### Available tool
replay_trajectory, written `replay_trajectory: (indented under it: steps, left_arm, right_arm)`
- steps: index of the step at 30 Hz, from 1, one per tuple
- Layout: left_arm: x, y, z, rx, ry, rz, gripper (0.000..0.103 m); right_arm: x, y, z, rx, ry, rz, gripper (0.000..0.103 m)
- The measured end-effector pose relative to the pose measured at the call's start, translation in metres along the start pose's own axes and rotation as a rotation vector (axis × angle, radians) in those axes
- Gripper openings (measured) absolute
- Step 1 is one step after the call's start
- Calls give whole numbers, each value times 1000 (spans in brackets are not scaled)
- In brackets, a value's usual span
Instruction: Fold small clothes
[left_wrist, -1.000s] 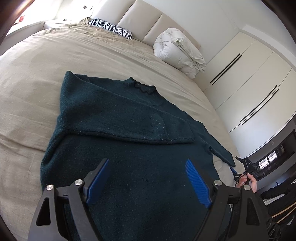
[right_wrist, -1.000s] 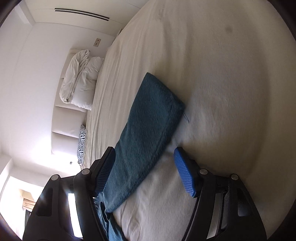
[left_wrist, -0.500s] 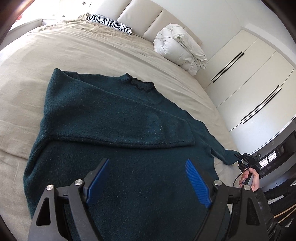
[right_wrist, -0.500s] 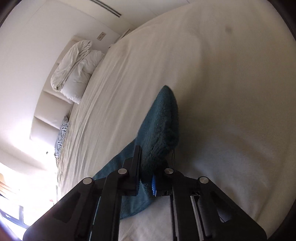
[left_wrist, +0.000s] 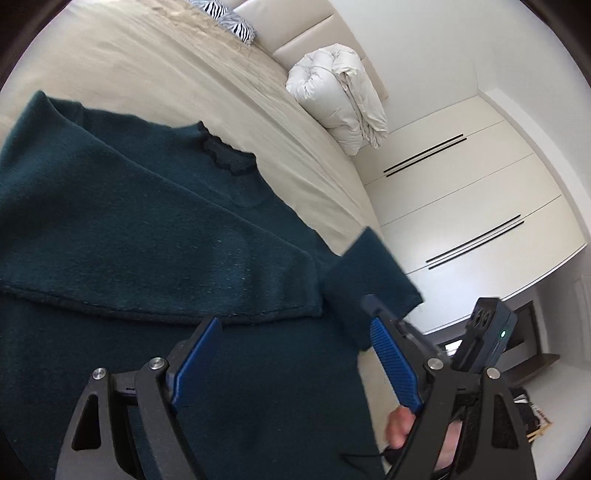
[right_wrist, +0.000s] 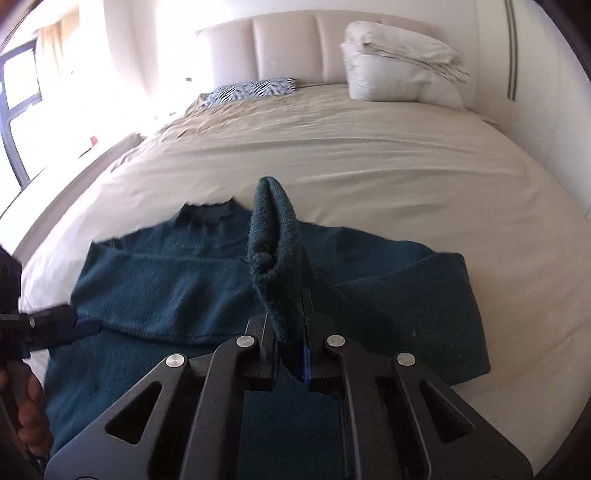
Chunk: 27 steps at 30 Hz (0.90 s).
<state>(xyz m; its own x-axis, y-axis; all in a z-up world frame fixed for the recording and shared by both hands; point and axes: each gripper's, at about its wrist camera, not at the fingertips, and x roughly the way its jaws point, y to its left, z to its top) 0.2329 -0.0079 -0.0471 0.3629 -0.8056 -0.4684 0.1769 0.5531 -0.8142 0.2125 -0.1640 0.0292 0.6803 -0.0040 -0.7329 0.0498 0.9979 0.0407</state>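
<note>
A dark teal sweater (left_wrist: 129, 229) lies flat on the beige bed, one sleeve folded across its chest. My left gripper (left_wrist: 295, 358) is open and empty, hovering over the sweater's lower body. My right gripper (right_wrist: 288, 347) is shut on the cuff of the other sleeve (right_wrist: 275, 243) and holds it raised above the sweater's middle. That raised sleeve (left_wrist: 369, 284) also shows in the left wrist view, just right of my left fingers. The sweater body (right_wrist: 155, 280) spreads below it, neck toward the headboard.
A rolled white duvet (right_wrist: 399, 74) and a zebra-print pillow (right_wrist: 251, 88) lie at the padded headboard (right_wrist: 288, 48). White wardrobe doors (left_wrist: 461, 206) stand beside the bed. The bed sheet (right_wrist: 369, 147) stretches wide around the sweater.
My right gripper closed on the sleeve cuff, lifted it and swung it over the sweater's body. My left gripper moved closer over the sweater and stayed open.
</note>
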Motion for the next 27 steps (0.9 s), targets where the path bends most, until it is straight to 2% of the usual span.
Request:
replay_trajectory:
  steps: [3, 5, 8, 12, 14, 16, 17, 18, 19, 20, 22, 23, 24, 25, 27]
  left_arm:
    - [20, -2, 9, -38, 66, -32, 84]
    - [32, -2, 13, -50, 91, -31, 84]
    - [49, 4, 14, -103, 138, -47, 84]
    - [71, 11, 8, -146, 220, -50, 85]
    - [75, 11, 8, -154, 228, -36, 85]
    - [77, 9, 7, -161, 226, -54, 85]
    - [78, 7, 7, -159, 228, -56, 84]
    - [80, 5, 6, -155, 233, -51, 78]
    - [83, 4, 4, -153, 244, -48, 68]
    - [85, 3, 2, -153, 260, -45, 61]
    - [92, 3, -3, -143, 288, -24, 34]
    - [94, 2, -5, -136, 295, -3, 26]
    - [95, 1, -7, -133, 293, 19, 10]
    - [94, 0, -9, -124, 286, 39, 7]
    - [88, -9, -9, -82, 265, 70, 8]
  right_arm:
    - [18, 38, -7, -115, 20, -57, 8]
    - [25, 50, -25, -172, 56, -75, 8]
    - [33, 44, -67, -174, 117, -67, 9]
    - [37, 45, -81, -149, 119, -61, 12]
    - [35, 44, -85, -125, 119, -28, 17]
    - [29, 42, -87, -108, 126, 6, 26]
    - [27, 40, -88, -103, 130, 21, 37]
    - [21, 38, -91, -93, 127, 32, 56]
    - [13, 35, -95, -72, 112, 37, 61]
    - [4, 31, -100, -50, 95, 43, 62]
    - [-7, 20, -111, 11, 103, 53, 62]
    - [-12, 12, -118, 67, 115, 70, 62]
    - [-14, 2, -123, 133, 128, 105, 62]
    - [-17, -6, -128, 192, 139, 138, 62]
    - [-23, -22, -142, 279, 138, 172, 62]
